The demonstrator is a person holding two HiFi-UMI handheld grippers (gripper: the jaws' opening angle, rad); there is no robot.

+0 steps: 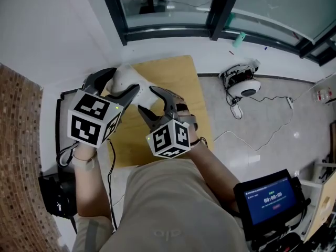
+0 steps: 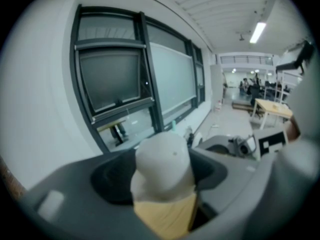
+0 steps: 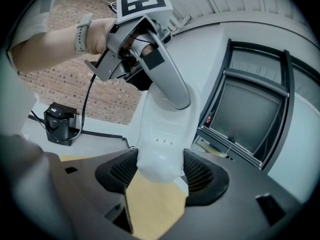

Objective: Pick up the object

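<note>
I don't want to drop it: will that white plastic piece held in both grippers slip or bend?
Probably slippery: the white plastic piece looks smooth and glossy. Likely stiff: it shows no bending with the right gripper and left gripper shut on its ends. Its rounded ends might squeeze out of the jaws.

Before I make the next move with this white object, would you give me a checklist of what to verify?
1. Left tool shut on the white object: ok, its rounded end sits between the jaws.
2. Right tool shut on the same object: ok, the jaws grip it from both sides.
3. Object over the wooden table: ok.
4. Object lifted clear of the table: cannot tell.
5. Black cable away from the object: ok, it hangs near the person's body.
</note>
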